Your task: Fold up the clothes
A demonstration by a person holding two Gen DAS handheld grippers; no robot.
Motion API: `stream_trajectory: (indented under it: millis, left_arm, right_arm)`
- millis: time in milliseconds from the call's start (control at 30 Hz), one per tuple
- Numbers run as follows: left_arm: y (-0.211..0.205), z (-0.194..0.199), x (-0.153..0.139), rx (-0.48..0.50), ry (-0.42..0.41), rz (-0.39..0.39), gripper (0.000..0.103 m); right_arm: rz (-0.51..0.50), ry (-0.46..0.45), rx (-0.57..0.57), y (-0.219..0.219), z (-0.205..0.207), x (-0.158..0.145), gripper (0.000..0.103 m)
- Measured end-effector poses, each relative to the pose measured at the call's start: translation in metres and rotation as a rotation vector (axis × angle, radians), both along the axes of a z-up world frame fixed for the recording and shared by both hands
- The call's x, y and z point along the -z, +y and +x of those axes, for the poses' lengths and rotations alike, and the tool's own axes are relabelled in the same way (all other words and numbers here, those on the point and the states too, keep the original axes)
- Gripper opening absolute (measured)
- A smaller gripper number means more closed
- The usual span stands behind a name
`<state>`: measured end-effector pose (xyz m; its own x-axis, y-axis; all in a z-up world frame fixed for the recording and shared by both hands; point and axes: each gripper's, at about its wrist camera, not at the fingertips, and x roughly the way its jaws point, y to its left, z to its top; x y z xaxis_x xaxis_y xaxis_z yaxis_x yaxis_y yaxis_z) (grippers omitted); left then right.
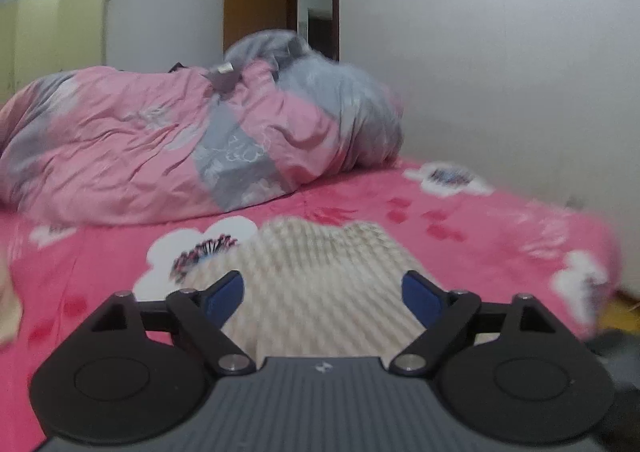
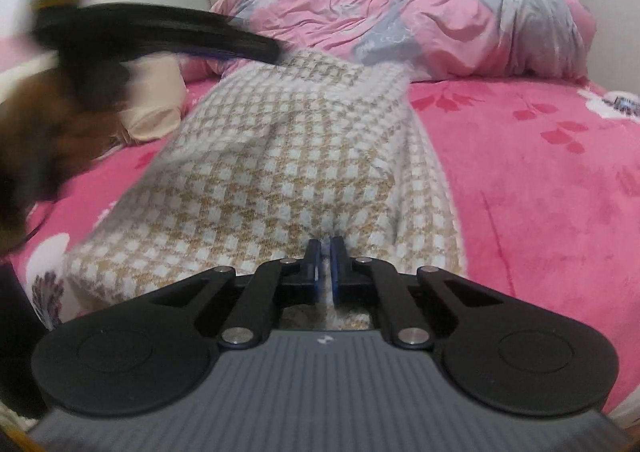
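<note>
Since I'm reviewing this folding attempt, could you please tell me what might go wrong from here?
1. The right gripper pinches only a small ridge of the checked knit garment, so the thick fabric could slip out.
2. The left gripper is open and holds nothing, so the garment may sag or bunch on that side.
3. The heaped duvet lies close behind, so fabric could snag there.

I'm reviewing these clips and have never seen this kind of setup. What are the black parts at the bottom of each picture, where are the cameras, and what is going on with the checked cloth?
No robot here: a person holds a two-finger gripper in each hand, each with a wide-angle camera looking along its fingers. The black parts are those grippers. One picture is from the left gripper, whose blue-padded fingers stand wide open above the checked garment. The other is from the right gripper, shut on an edge of that same garment. It lies on a bed with a pink sheet; a crumpled pink and grey quilt is heaped behind. The dark blur at upper left of the right view is probably the left gripper in motion.
</note>
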<state>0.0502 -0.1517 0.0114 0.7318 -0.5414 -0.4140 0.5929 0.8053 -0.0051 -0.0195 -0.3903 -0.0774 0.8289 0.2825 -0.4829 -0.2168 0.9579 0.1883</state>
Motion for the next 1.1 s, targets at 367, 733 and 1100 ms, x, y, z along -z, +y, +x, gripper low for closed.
stream_trajectory:
  millis: [367,733,1100]
  left_arm:
    - [-0.001,-0.125,0.1,-0.021,-0.098,0.155,0.085]
    - [-0.015,-0.143,0.127,-0.204,-0.359,0.289,0.062]
    - [-0.029,-0.13,0.128,-0.182,-0.384,0.275,0.066]
  right_arm:
    - [-0.008,0.0,0.013,0.008,-0.003,0.001,0.002]
    - [-0.089,-0.009,0.029,0.02,-0.008,0.0,0.002]
    - [-0.086,-0.009,0.038,0.019,-0.009,0.002,0.002]
